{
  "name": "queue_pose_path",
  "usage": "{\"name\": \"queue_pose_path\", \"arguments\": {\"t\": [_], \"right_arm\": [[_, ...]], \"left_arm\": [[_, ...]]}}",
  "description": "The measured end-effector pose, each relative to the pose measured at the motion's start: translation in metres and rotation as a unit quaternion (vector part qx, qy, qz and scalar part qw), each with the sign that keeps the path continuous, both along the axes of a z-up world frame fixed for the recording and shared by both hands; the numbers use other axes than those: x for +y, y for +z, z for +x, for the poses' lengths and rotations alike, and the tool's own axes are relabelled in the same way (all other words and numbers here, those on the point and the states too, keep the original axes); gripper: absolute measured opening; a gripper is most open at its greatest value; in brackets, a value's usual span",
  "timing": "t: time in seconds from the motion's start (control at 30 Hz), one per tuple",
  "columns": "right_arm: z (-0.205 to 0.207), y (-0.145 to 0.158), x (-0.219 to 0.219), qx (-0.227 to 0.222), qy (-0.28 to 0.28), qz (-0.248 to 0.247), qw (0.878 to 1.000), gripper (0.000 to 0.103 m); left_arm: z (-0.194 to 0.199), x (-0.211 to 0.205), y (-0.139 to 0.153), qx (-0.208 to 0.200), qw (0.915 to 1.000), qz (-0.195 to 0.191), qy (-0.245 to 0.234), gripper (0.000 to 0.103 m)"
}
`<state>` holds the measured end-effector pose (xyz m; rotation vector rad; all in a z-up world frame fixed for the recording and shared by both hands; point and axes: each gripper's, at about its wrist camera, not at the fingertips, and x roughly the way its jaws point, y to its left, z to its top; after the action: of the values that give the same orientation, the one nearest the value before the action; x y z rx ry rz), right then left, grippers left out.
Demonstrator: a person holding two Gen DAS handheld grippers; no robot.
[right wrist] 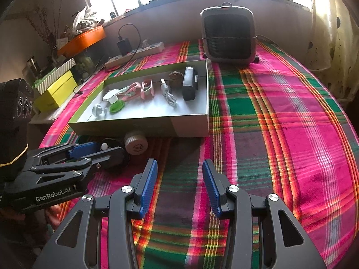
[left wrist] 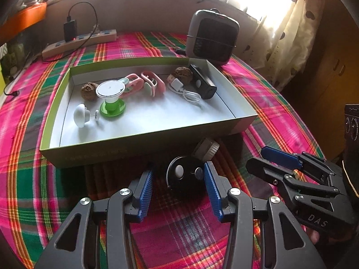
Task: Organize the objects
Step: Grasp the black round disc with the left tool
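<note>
A shallow green-sided box (left wrist: 139, 137) (right wrist: 139, 126) lies on the plaid cloth. It holds a white knob (left wrist: 81, 114), a green-based white disc (left wrist: 111, 94), pink clips (left wrist: 143, 83), a white cable (left wrist: 186, 92), a black device (left wrist: 203, 81) and two walnuts (left wrist: 89, 91). In front of the box lie a black round disc (left wrist: 182, 176) (right wrist: 112, 148) and a ribbed cap (left wrist: 206, 149) (right wrist: 135, 143). My left gripper (left wrist: 178, 177) is open with its fingers on either side of the black disc. My right gripper (right wrist: 179, 174) is open and empty over bare cloth.
A grey heater (left wrist: 213, 37) (right wrist: 228, 37) stands behind the box. A power strip with a charger (left wrist: 78, 40) (right wrist: 134, 52) lies at the back left. Yellow and striped boxes (right wrist: 56, 87) sit off the left edge. A curtain (left wrist: 291, 33) hangs at the right.
</note>
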<state>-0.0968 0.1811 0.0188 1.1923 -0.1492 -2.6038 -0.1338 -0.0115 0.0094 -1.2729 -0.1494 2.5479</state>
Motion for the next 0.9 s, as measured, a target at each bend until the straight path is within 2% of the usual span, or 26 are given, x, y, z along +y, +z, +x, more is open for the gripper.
{"name": "queue_pose_path", "arguments": {"t": [0.1, 0.23, 0.63, 0.9], "right_arm": [[0.0, 0.0, -0.001, -0.001, 0.0, 0.0, 1.0, 0.043], [0.0, -0.001, -0.002, -0.002, 0.0, 0.002, 1.0, 0.043], [0.001, 0.0, -0.005, -0.002, 0.002, 0.007, 1.0, 0.043], [-0.001, 0.004, -0.019, 0.004, 0.014, 0.012, 1.0, 0.043]], "left_arm": [[0.0, 0.0, -0.001, 0.001, 1.0, 0.001, 0.001, 0.042], [0.001, -0.002, -0.001, 0.001, 1.0, 0.0, 0.005, 0.028], [0.008, -0.004, 0.0, 0.007, 0.9999, -0.006, 0.007, 0.027], [0.018, -0.022, 0.001, 0.013, 0.9994, -0.007, 0.031, 0.027]]}}
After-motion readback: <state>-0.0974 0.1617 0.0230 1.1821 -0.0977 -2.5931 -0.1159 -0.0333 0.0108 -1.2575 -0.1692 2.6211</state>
